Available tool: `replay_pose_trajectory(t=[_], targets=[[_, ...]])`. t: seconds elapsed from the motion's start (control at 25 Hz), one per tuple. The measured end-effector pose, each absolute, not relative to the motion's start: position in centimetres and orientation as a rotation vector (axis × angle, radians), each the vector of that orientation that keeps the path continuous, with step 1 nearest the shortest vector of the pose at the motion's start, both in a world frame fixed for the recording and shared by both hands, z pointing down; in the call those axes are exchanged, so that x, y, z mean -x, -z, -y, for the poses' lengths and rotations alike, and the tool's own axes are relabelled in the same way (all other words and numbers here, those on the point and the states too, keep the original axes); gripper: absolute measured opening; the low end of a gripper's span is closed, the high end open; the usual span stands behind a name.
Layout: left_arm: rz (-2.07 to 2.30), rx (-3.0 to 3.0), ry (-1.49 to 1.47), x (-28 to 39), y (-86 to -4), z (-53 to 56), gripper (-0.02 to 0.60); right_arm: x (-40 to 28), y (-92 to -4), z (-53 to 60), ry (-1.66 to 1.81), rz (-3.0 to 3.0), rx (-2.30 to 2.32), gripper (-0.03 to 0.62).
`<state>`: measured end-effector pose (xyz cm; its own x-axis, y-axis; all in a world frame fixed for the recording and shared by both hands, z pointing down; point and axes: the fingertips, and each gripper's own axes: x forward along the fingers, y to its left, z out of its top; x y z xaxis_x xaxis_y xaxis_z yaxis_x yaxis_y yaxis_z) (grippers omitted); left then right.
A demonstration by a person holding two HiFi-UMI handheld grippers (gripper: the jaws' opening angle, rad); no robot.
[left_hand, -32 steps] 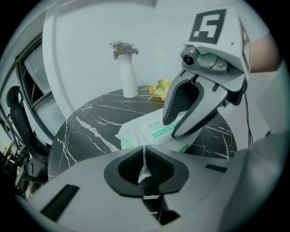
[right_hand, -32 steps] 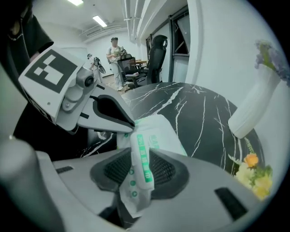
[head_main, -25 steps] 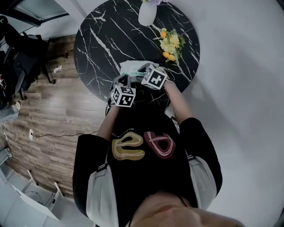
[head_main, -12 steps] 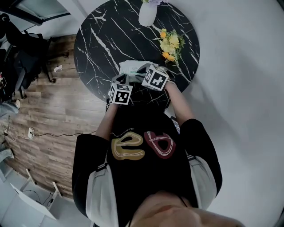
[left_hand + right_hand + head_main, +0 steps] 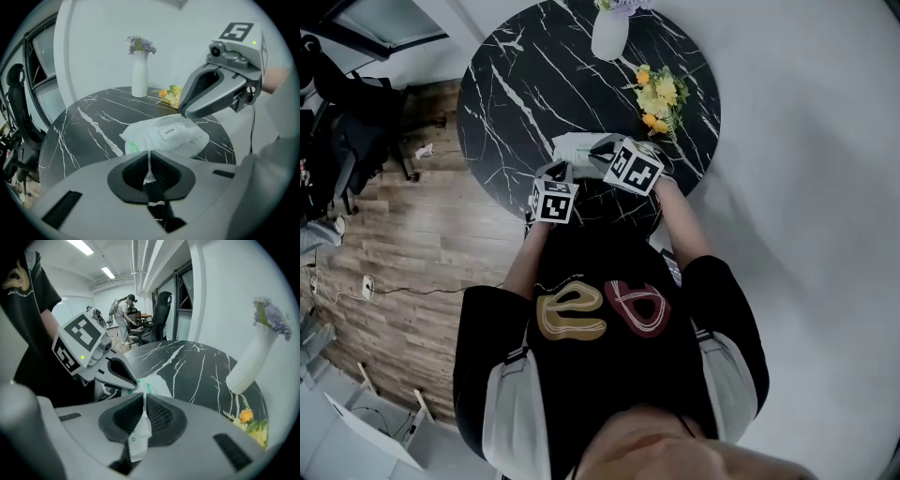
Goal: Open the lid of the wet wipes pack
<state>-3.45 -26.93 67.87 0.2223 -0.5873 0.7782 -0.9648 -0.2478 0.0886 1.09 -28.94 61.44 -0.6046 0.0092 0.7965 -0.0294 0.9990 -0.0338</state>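
A round desk [image 5: 516,94] of black marble with white veins carries three things: a white vase [image 5: 610,36] standing upright near its far edge, a bunch of yellow and orange flowers [image 5: 659,94] lying towards the right edge, and a white wet wipes pack [image 5: 577,145] at the near edge, its OPEN label facing up

I saw a round black marble table [image 5: 516,103] with white veins, standing on a wooden floor [image 5: 422,253]. At its far edge a white vase [image 5: 610,36] stood upright, holding purple flowers [image 5: 141,45]. A bunch of yellow flowers [image 5: 659,94] lay on the tabletop, apart from the vase. A thin cable [image 5: 422,286] trailed across the floorboards. Beyond the table I made out a black office chair [image 5: 161,312] and, further back, a person [image 5: 123,316] standing.
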Motion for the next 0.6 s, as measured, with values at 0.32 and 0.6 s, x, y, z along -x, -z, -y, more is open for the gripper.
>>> replay_pose_trajectory(t=[0.32,0.6], targets=[[1.419,-1.928,-0.835,3.4,-67.8,27.0,0.028,-0.8,-60.5,30.8,-0.058,2.268,-0.077,0.021],[1.420,-1.923,-0.822,3.4,-67.8,27.0,0.028,-0.7,-60.4,31.9,-0.091,2.288,-0.112,0.020]])
